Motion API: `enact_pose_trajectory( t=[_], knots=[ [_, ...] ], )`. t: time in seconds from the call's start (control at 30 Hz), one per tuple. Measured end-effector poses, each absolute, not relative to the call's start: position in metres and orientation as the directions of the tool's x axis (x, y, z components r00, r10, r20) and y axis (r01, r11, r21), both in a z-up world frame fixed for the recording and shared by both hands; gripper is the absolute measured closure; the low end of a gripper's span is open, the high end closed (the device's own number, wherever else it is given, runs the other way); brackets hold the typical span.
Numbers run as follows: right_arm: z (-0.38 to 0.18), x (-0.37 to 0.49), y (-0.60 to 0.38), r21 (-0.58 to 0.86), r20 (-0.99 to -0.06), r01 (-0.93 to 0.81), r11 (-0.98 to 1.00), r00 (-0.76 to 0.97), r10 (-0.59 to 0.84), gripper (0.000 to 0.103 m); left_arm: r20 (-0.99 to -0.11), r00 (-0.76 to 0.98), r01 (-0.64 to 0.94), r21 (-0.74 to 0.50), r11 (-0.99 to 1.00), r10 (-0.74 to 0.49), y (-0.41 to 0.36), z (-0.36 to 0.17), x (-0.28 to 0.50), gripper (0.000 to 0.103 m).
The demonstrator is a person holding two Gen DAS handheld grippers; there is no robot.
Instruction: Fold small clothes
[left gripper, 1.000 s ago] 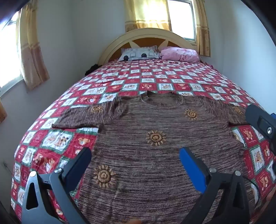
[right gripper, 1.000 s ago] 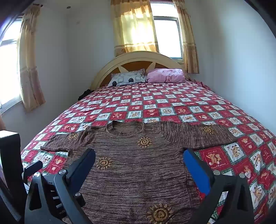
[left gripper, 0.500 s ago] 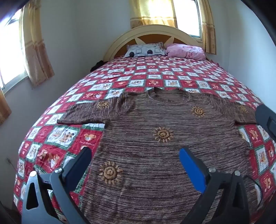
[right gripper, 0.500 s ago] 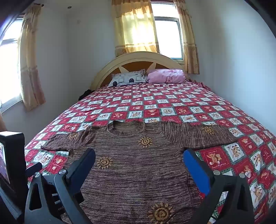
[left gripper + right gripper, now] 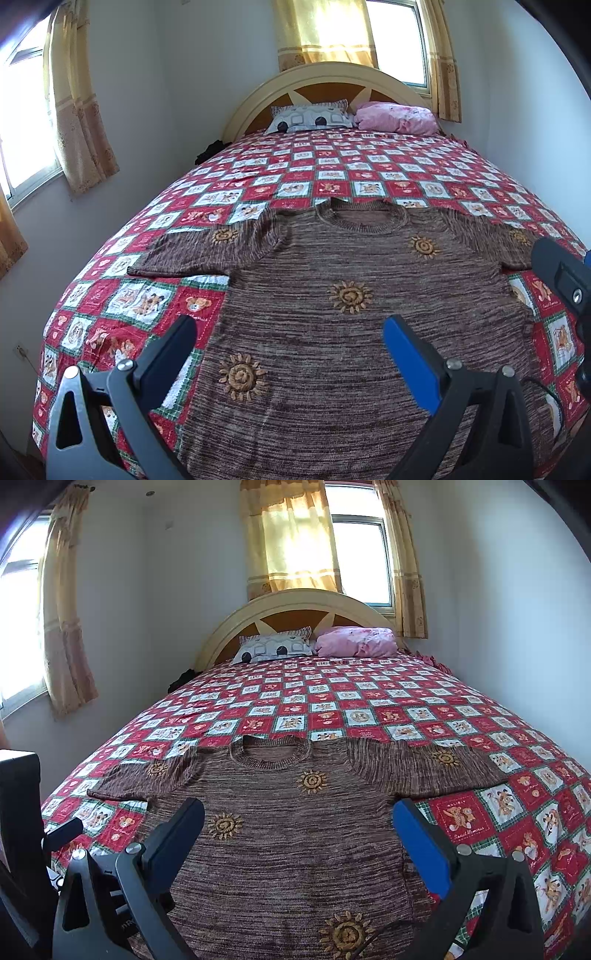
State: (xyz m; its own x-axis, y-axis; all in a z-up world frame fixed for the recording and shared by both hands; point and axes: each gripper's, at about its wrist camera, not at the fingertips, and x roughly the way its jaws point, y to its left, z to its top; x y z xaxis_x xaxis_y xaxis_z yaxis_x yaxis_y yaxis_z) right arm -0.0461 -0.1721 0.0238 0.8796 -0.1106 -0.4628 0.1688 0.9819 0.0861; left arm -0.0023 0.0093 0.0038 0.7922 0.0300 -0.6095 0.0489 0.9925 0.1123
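A brown knitted sweater (image 5: 332,325) with orange sun motifs lies flat and spread out on the bed, neck toward the headboard, both sleeves out to the sides. It also shows in the right wrist view (image 5: 280,834). My left gripper (image 5: 288,343) is open and empty, held above the sweater's lower left part. My right gripper (image 5: 299,827) is open and empty, above the sweater's lower right part. Part of the right gripper's body shows at the right edge of the left wrist view (image 5: 565,280).
The bed has a red and white checkered quilt (image 5: 332,173) (image 5: 369,701). Two pillows (image 5: 314,646) lie by the cream headboard (image 5: 295,602). Walls stand close on both sides, with curtained windows at left and behind.
The left gripper has risen and pulled back a little, so more of the sweater and bed shows. The right gripper has barely moved. Both stay open.
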Motion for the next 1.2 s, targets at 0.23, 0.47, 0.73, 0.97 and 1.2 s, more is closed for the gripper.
enact_pose_trajectory(
  t=[0.23, 0.47, 0.73, 0.97, 1.2],
  knots=[
    [0.0231, -0.0464, -0.1716, 0.087, -0.467, 0.170, 0.981, 0.877, -0.111, 0.001, -0.610, 0.791, 0.047, 0.113, 0.992, 0.032, 0.0076, 0.0039, -0.0029, 0.000],
    [0.0195, -0.0463, -0.1751, 0.102, -0.479, 0.173, 0.980, 0.872, -0.104, 0.001, -0.612, 0.790, 0.047, 0.118, 0.992, 0.035, 0.0060, 0.0023, -0.0034, 0.000],
    [0.0175, -0.0450, -0.1775, 0.113, -0.487, 0.178, 0.978, 0.867, -0.101, 0.001, -0.616, 0.787, 0.050, 0.115, 0.992, 0.032, 0.0048, 0.0009, -0.0040, 0.000],
    [0.0160, -0.0442, -0.1766, 0.114, -0.493, 0.177, 0.978, 0.864, -0.099, 0.001, -0.623, 0.782, 0.052, 0.113, 0.992, 0.030, 0.0036, -0.0021, -0.0038, 0.000],
    [0.0150, -0.0442, -0.1773, 0.113, -0.495, 0.176, 0.978, 0.863, -0.098, 0.001, -0.624, 0.781, 0.052, 0.113, 0.992, 0.030, 0.0032, -0.0026, -0.0036, 0.000]
  ],
)
